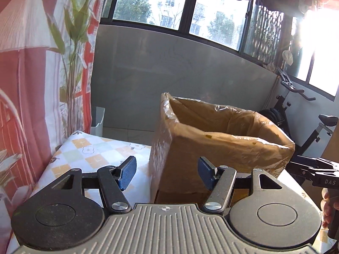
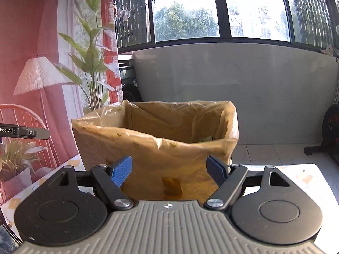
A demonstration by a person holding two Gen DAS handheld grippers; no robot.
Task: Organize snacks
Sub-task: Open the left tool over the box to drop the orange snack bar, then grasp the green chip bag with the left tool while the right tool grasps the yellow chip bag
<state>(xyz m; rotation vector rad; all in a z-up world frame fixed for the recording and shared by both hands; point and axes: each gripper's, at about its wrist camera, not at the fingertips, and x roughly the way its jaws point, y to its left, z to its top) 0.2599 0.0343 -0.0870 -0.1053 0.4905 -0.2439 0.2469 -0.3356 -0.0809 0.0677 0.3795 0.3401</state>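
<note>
A brown cardboard box [image 1: 211,148] wrapped in clear plastic stands on the table, open at the top; it also shows in the right wrist view [image 2: 156,146]. My left gripper [image 1: 167,172] is open and empty, just in front of the box's near corner. My right gripper [image 2: 169,170] is open and empty, close in front of the box's side. The other gripper's body shows at the right edge of the left wrist view [image 1: 315,172] and at the left edge of the right wrist view [image 2: 23,132]. No snacks are visible; the box's inside is mostly hidden.
The table [image 1: 91,152] has a checked pastel cloth. A printed red curtain [image 1: 31,84] hangs on the left. A grey wall and windows [image 2: 233,80] lie behind. An exercise bike [image 1: 307,122] stands at the right, and a white bin [image 1: 97,120] is on the floor.
</note>
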